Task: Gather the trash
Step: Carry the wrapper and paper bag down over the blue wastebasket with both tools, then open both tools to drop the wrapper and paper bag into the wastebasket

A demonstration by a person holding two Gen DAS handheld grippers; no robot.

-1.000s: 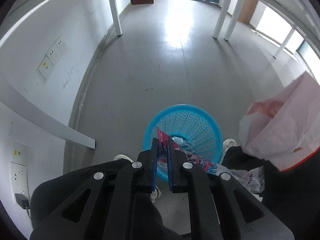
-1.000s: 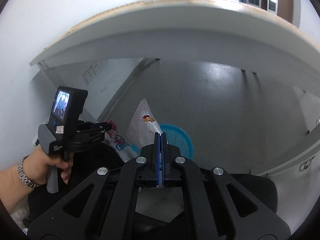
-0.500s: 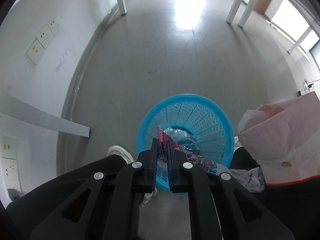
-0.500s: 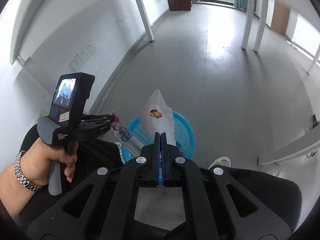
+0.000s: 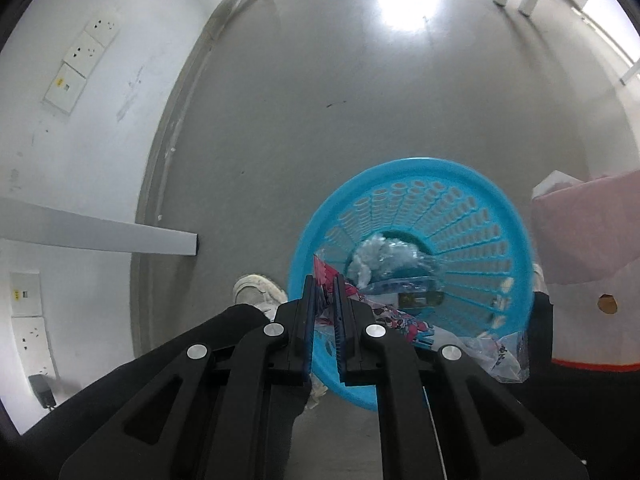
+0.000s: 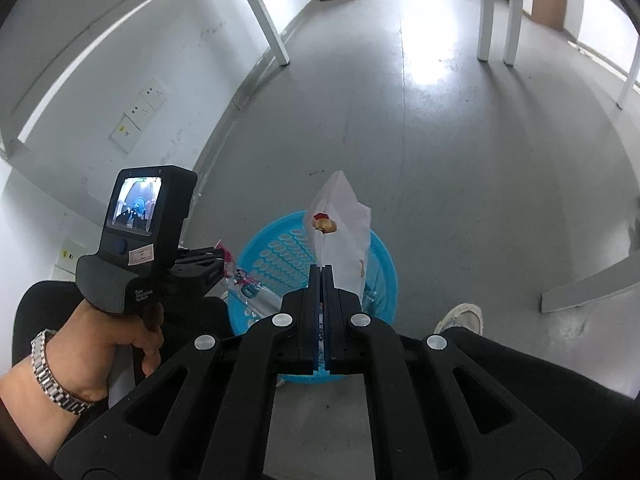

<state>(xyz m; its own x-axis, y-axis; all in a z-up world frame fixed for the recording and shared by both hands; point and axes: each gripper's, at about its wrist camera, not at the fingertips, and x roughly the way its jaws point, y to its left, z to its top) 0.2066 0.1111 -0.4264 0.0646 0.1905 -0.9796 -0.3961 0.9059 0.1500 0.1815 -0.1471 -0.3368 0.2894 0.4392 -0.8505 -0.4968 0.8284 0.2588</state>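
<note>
Blue plastic basket (image 5: 472, 216) stands on the grey floor (image 5: 320, 100) beneath a white paper bag (image 6: 340, 216) pinched by the right gripper (image 6: 322, 276) and a printed plastic wrapper (image 5: 384, 316) clamped in the left gripper (image 5: 323, 284).

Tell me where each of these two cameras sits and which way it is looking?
Left wrist view: on the left hand-held gripper, looking steeply down at the blue basket and floor; it grips a printed plastic wrapper; a shoe and dark trousers show.
Right wrist view: on the right hand-held gripper, facing down and across the room; it grips a white paper bag; the left hand shows.
Shared: the basket, bag and wrapper.
</note>
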